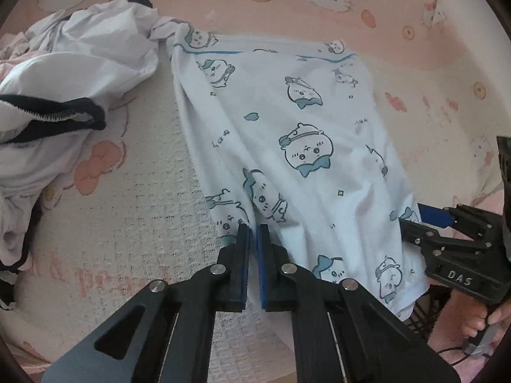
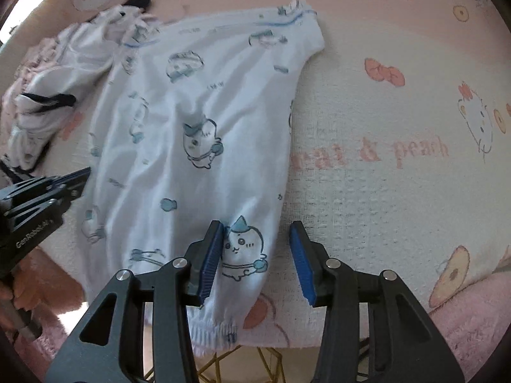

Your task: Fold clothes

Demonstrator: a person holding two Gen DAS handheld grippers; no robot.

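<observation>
Fold barely begun: printed garment spread flat, one corner gripped.
A white pile (image 1: 73, 63) waits unfolded at left; the garment (image 1: 287, 146) lies open on the blanket (image 1: 127, 210), the left gripper (image 1: 253, 233) clamped on its near hem, and the right gripper (image 2: 255, 252) half open astride the other corner, gripping nothing.

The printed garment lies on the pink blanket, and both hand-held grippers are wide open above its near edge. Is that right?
Not quite: the left hand-held gripper is shut on the printed garment, as the left wrist view shows. Only the right hand-held gripper stands open.
</observation>
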